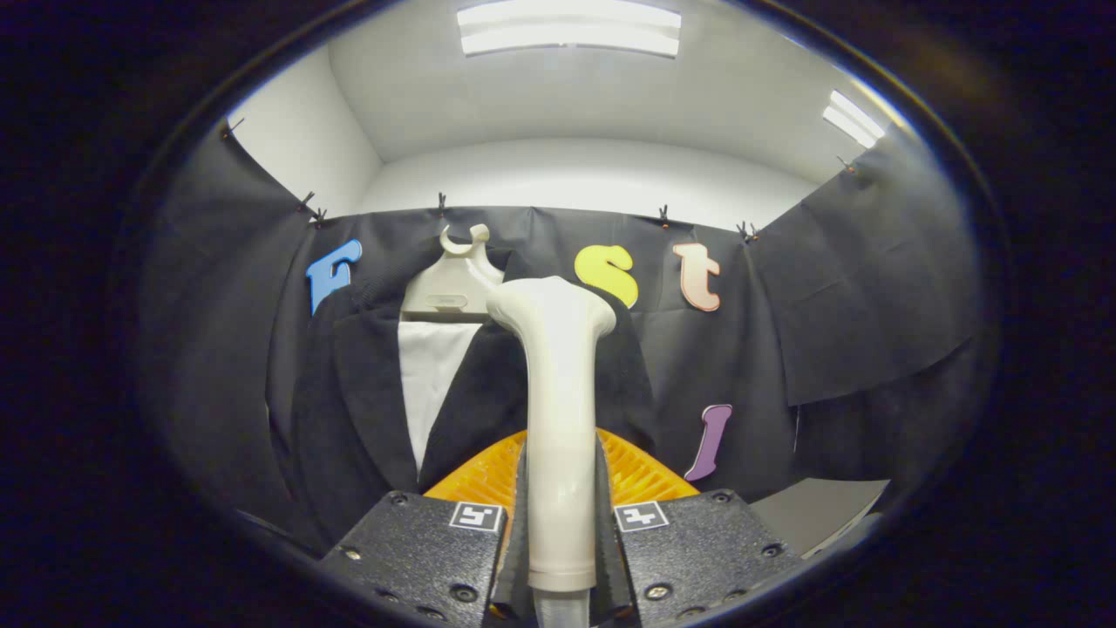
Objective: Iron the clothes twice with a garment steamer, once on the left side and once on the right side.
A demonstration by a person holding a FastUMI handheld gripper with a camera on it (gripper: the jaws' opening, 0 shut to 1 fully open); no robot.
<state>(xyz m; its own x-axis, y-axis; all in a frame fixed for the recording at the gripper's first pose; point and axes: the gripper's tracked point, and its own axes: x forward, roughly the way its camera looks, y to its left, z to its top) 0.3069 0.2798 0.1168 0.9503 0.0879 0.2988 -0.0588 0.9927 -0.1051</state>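
My gripper (561,523) clamps cream plastic garment steamer (558,384) by its handle, both fingers pressing, head upright for steady sweep. Dark jacket over white shirt (366,392) hangs beyond on pale hanger (453,283), open to steaming.

Riding on the gripper (560,523), the fisheye camera is looking forward along the jaws that are clamping the steamer (556,410), facing the nearby hanging jacket (366,392) and tilting slightly upward toward the ceiling.
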